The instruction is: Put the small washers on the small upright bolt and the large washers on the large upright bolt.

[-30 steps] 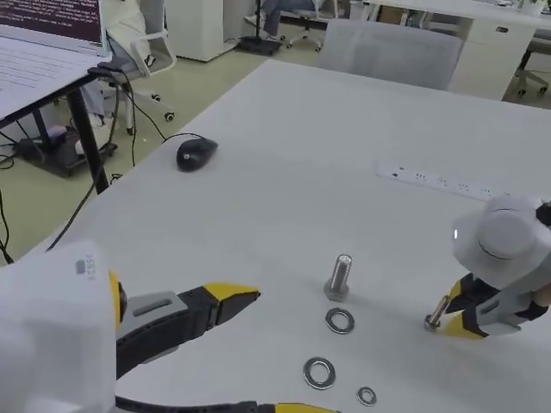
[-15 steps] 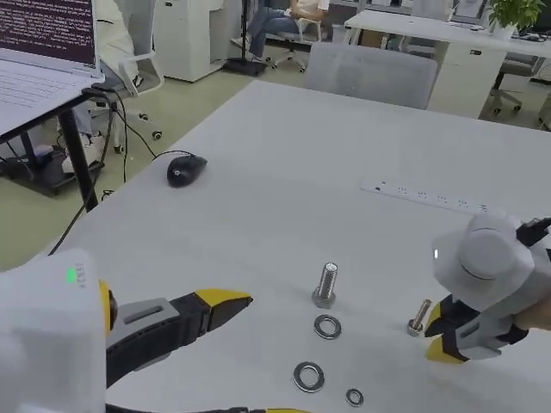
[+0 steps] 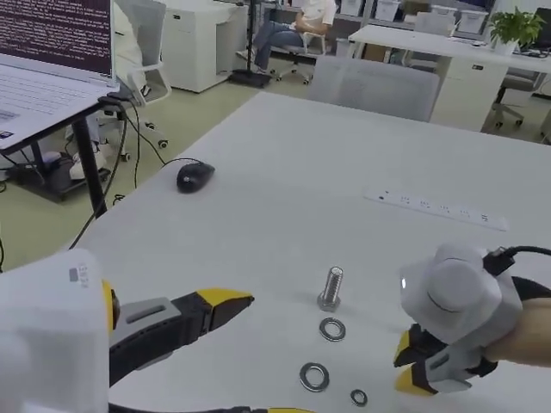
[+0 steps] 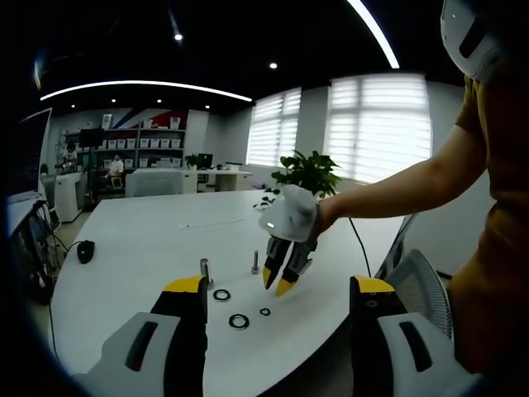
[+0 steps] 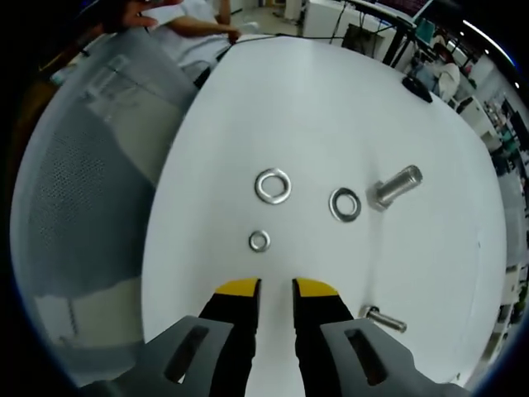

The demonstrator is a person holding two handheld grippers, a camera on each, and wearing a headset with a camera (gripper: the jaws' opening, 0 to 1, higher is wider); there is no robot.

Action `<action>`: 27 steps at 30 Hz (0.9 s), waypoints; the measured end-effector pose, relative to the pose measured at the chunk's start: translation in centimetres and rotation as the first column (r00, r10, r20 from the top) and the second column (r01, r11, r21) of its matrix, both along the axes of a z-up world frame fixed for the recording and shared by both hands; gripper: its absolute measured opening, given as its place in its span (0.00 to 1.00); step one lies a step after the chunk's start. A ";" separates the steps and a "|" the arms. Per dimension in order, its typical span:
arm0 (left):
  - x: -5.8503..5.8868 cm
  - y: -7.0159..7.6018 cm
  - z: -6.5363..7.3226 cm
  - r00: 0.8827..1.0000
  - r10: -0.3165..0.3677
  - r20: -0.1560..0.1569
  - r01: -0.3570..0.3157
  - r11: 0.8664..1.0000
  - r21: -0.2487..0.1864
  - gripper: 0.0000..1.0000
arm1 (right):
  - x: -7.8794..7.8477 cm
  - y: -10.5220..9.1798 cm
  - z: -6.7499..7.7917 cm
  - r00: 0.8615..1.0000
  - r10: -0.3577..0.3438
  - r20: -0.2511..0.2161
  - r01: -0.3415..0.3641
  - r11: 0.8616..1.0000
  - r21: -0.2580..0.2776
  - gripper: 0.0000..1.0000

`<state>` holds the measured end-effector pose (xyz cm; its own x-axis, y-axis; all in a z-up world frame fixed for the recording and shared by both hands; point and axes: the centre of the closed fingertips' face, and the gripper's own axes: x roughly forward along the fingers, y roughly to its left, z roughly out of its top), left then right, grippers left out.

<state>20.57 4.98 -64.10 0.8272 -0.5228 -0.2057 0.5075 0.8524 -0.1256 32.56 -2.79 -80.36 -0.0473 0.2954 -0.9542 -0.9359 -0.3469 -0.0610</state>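
Washers, three in all, lie flat on the white table (image 3: pixel 284 172), none of them threaded onto anything. The first large washer (image 3: pixel 331 329) sits just beside the foot of the large bolt (image 3: pixel 332 287), on the person's side of it. The second large washer (image 3: pixel 314 376) lies farther from the large bolt in the same direction and a little to the left. The small washer (image 3: pixel 359 397) is farthest from the large bolt, off to the right of the second large washer. The large bolt stands upright on its head with a bare shank.

The small bolt (image 4: pixel 255 262) stands upright near the large bolt, on its right. Its shank is bare too.

The right gripper (image 3: pixel 406 363) hangs over the table to the right of the large bolt, tips pointing down. In the right gripper view its jaws stand parallel with a narrow slit between them, nothing in it, and the small bolt is just beside one jaw. The left gripper (image 3: pixel 272 354) lies low to the left of the large bolt, on the person's side. Its jaws are spread wide and empty.

Well beyond the large bolt, a power strip (image 3: pixel 435 209) lies to the right and a dark mouse (image 3: pixel 195 176) to the left. Farther left, a laptop (image 3: pixel 52 52) sits on a stand.
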 end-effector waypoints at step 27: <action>0.4 0.7 -0.4 1.000 -0.001 -0.008 0.001 1.000 0.025 0.69 | -2.3 2.2 -2.2 0.997 0.066 -0.038 -0.067 0.997 -0.029 0.19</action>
